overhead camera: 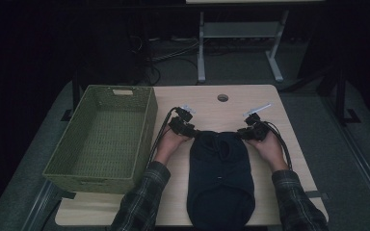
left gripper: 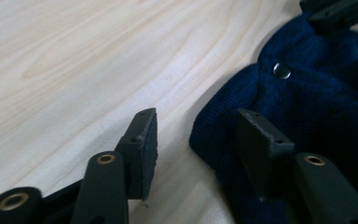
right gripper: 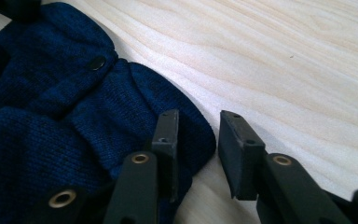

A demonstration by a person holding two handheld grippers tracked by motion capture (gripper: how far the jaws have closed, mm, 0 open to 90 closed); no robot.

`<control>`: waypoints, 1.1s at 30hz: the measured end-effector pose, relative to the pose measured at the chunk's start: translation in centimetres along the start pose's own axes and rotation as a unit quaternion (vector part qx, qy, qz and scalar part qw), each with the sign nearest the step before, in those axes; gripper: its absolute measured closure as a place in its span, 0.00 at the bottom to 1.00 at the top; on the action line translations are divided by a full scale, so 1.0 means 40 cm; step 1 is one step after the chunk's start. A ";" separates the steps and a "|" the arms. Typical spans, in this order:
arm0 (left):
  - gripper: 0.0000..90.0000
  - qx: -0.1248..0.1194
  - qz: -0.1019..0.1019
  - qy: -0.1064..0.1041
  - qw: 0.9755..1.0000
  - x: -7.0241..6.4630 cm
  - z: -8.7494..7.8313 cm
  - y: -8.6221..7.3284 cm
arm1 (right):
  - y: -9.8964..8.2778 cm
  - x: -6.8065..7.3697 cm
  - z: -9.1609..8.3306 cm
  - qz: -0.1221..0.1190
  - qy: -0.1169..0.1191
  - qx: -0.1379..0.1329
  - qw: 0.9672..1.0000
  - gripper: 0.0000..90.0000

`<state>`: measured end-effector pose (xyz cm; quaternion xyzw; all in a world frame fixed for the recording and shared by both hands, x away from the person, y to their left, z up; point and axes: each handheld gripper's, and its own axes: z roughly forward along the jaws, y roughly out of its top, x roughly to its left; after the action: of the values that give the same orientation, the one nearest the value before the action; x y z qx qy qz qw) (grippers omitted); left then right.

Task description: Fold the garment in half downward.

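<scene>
Dark blue knit garment (overhead camera: pixel 220 175) lies lengthwise on the tabletop (overhead camera: pixel 212 103), its far end between the two tools.
The left tool (overhead camera: pixel 189 131) and right tool (overhead camera: pixel 244 133) flank that end's two corners, equally near. Each stands open astride the cloth edge, one jaw over the knit, one over bare wood, neither yet pinching. A green basket (overhead camera: pixel 147 120) waits left.

Both forearms enter from six o'clock in plaid sleeves. The left gripper (overhead camera: pixel 189 126) angles toward one o'clock, jaws parted; the right gripper (overhead camera: pixel 247 130) angles toward eleven o'clock, jaws parted more narrowly. Each hand grasps its gripper from behind.
</scene>
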<state>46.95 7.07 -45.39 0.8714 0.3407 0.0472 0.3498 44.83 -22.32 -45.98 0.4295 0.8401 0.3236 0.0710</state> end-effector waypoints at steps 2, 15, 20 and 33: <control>0.57 0.005 0.004 -0.003 1.000 -0.001 0.008 -0.001 | 0.000 0.000 0.000 0.000 0.000 0.000 1.000 0.78; 0.91 0.038 0.012 -0.024 0.999 -0.016 0.016 0.012 | 0.001 -0.001 0.001 0.017 0.013 0.004 1.000 0.94; 0.93 0.039 0.004 -0.019 0.999 -0.016 -0.002 0.020 | 0.010 0.015 -0.005 -0.001 -0.005 0.011 1.000 0.95; 0.92 -0.004 0.023 -0.003 1.000 -0.027 -0.094 0.077 | 0.057 0.025 -0.096 -0.013 -0.012 -0.039 0.999 0.96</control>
<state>46.66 6.95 -40.42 0.8775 0.3195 0.0545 0.3534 44.23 -22.44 -41.45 0.4197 0.8314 0.3498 0.1017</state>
